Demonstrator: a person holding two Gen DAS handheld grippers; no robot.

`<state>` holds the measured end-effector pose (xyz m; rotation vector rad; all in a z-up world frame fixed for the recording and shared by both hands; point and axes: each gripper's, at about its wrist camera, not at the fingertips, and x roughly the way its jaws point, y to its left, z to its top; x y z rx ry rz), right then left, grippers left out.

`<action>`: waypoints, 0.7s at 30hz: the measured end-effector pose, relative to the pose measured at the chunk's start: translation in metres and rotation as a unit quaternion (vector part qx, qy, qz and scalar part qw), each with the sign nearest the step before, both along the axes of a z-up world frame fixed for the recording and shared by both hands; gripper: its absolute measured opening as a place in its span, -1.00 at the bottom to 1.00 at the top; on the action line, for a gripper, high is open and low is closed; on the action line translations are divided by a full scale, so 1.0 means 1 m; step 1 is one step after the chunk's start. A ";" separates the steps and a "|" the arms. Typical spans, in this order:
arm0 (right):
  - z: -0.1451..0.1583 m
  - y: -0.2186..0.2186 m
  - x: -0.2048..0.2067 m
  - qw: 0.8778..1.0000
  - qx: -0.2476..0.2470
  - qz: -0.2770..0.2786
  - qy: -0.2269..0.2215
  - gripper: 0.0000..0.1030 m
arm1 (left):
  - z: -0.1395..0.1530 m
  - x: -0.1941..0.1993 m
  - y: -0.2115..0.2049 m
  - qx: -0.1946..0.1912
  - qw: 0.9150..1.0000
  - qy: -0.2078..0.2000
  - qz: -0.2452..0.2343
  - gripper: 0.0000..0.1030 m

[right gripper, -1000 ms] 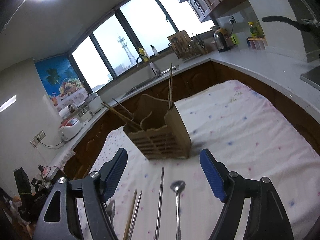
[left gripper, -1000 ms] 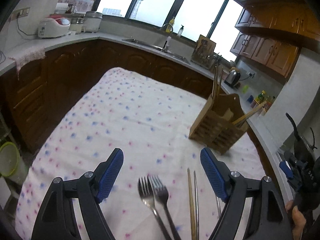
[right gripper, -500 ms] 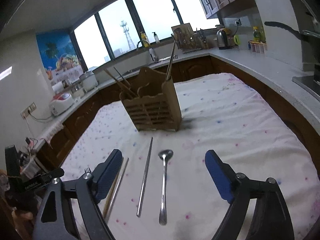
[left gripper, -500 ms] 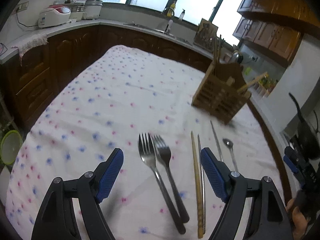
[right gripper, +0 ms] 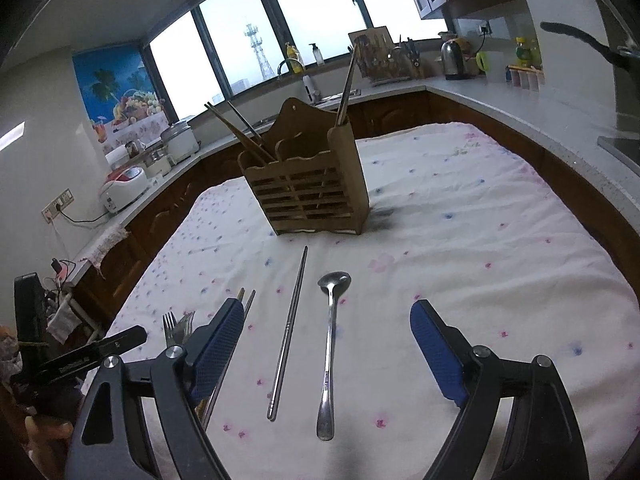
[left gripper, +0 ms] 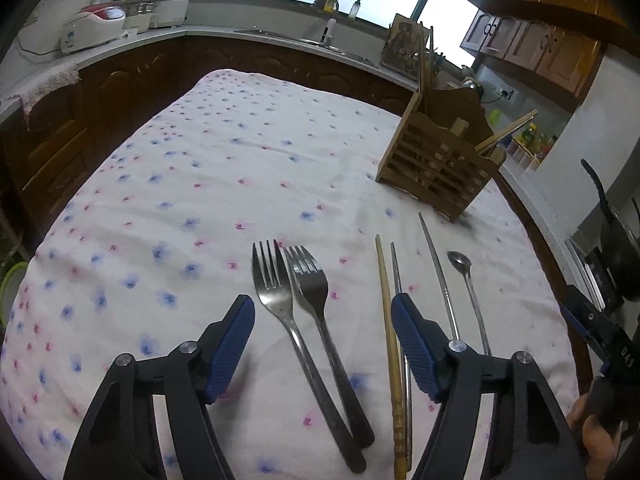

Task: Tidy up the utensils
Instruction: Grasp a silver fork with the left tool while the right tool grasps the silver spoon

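Observation:
Two metal forks (left gripper: 304, 320) lie side by side on the flowered tablecloth, between the fingers of my open left gripper (left gripper: 322, 316), which hovers above them. Right of them lie a wooden chopstick (left gripper: 388, 328), metal chopsticks (left gripper: 438, 272) and a long spoon (left gripper: 466, 280). My right gripper (right gripper: 328, 320) is open above the spoon (right gripper: 330, 344) and one metal chopstick (right gripper: 290, 324). A slatted wooden utensil holder (right gripper: 308, 188) stands upright beyond them with several chopsticks in it; it also shows in the left wrist view (left gripper: 438, 160).
The table (right gripper: 500, 240) is ringed by dark wood counters. A rice cooker (left gripper: 94, 26), a sink (left gripper: 308, 38), a knife rack (right gripper: 380, 60) and a kettle (right gripper: 452, 58) stand on the counters. A black pan (left gripper: 616, 248) sits at the right edge.
Both grippers have tilted down and come closer to the table. The forks now lie between the left fingers, the spoon and chopstick between the right fingers. Nothing was picked up.

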<state>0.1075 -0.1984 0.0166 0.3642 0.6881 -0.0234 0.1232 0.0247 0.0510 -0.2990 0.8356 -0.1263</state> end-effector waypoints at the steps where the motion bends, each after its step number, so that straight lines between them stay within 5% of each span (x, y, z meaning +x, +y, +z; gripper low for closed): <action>1: -0.001 0.000 0.001 1.000 0.000 0.000 0.001 0.69 | -0.002 0.003 -0.001 0.001 1.000 0.002 0.000 0.28; 10: -0.015 0.000 0.026 1.000 0.001 0.013 0.026 0.65 | -0.018 0.031 -0.015 0.012 0.999 0.028 -0.010 -0.02; 21: -0.048 -0.002 0.057 0.996 0.019 0.036 0.082 0.04 | -0.045 0.061 -0.026 0.010 0.996 0.077 -0.032 -0.43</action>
